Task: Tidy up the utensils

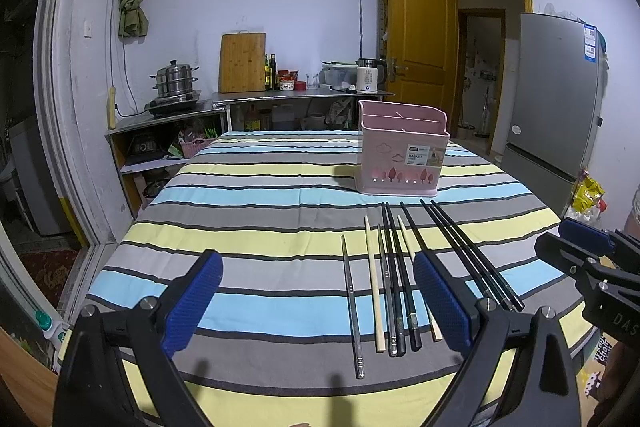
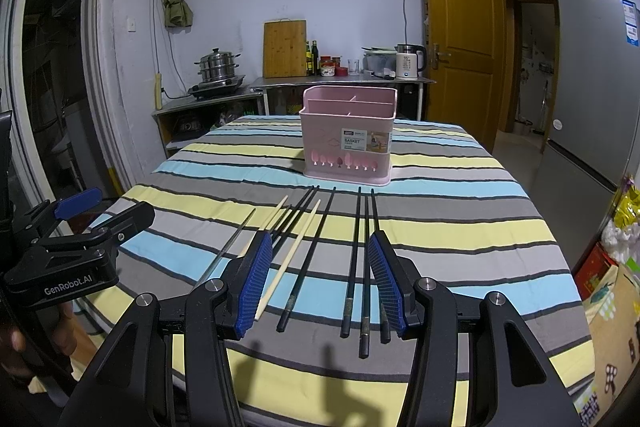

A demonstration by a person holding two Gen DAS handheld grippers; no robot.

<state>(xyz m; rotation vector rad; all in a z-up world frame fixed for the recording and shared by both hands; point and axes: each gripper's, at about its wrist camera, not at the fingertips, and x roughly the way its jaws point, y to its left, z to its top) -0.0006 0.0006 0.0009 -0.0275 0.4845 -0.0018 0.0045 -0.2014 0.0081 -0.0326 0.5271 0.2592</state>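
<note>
Several chopsticks lie side by side on the striped tablecloth [image 1: 260, 211]: a silver metal one [image 1: 352, 307], a beige wooden one [image 1: 373, 287] and black ones [image 1: 472, 259]. Behind their far tips stands an empty pink utensil basket [image 1: 402, 151] with divided compartments. My left gripper [image 1: 318, 263] hovers open over the cloth, and most chopsticks lie by its right finger. My right gripper [image 2: 320, 239] is open above the near ends of a beige chopstick [image 2: 290, 259] and black chopsticks [image 2: 354, 259], with the basket [image 2: 348, 139] straight ahead. Each gripper holds nothing.
Each gripper shows in the other's view: right gripper [image 1: 568, 241], left gripper [image 2: 108, 209]. Behind the table is a steel counter [image 1: 300, 95] with a steamer pot [image 1: 174, 81], cutting board [image 1: 242, 63] and kettle [image 1: 368, 77]. A grey fridge [image 1: 560, 99] and bags [image 2: 624, 211] stand at the right.
</note>
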